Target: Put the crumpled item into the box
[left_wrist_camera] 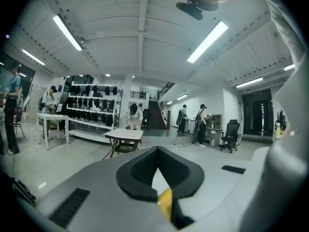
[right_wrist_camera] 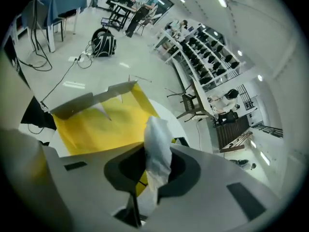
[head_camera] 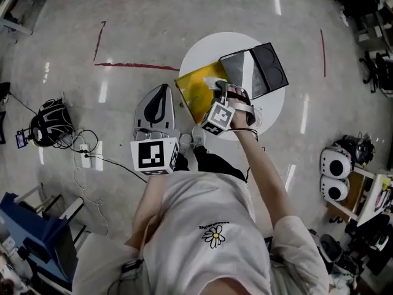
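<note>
An open box with a yellow inside lies on the round white table. My right gripper hangs over the box's right part, shut on a crumpled white paper item. In the right gripper view the crumpled item stands up between the jaws of the right gripper, with the yellow box floor just beyond it. My left gripper is held left of the table, off its edge. In the left gripper view the left gripper points out into the room, its jaws meeting with nothing between them.
The box's grey and black lid lies open towards the table's far right. On the floor at the left are a black backpack and a power strip with cables. Red tape lines mark the floor beyond.
</note>
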Available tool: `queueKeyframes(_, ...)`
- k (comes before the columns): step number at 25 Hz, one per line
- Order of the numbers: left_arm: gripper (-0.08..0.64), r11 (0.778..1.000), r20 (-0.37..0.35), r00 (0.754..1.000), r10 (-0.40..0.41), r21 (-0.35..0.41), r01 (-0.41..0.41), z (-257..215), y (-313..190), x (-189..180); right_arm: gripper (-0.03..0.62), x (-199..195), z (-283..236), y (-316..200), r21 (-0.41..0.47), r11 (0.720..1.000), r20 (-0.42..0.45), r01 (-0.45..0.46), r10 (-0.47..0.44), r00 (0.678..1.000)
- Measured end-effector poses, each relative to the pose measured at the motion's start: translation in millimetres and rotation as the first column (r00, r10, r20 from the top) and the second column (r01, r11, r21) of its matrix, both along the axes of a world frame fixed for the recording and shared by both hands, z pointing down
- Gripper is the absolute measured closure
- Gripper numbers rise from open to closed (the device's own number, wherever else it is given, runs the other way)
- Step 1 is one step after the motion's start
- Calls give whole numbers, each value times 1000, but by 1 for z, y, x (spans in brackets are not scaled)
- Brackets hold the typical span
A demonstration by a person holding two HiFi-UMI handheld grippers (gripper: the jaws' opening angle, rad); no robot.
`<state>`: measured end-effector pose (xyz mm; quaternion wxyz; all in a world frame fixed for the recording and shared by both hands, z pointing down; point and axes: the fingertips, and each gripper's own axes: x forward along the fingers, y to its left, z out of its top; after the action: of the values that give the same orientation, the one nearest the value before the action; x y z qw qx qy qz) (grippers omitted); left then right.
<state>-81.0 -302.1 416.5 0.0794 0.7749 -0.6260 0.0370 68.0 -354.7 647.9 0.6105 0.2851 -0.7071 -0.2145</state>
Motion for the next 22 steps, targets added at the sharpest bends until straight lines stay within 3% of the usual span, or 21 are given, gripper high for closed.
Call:
queueKeyframes(4,558,999,5,999,-31,-25,31,10,5,-8,535,2,29,-1,-34,999,-54,-14,12,998)
queueKeyframes(10,558,997,11,998,-69,-43,69,18,13,-20,524,-7,46,3,-135,990,20,-49,52,998)
queueKeyframes(12,558,996,9,997,-77,-48,77,19,14,-23,446,-7,50,6,-193,977,53,-88,100,994)
queueKeyframes(14,558,995,8,997,-80,-51,81,20,15,-24,313,-10,52,10,-260,958,91,-118,146,985)
queueKeyframes(18,558,996,4,997,-78,-44,78,19,15,-22,255,-11,54,15,-296,947,108,-126,164,981)
queueKeyframes(22,558,997,-4,998,-68,-42,68,19,16,-23,247,-21,47,24,-348,933,150,-95,156,976)
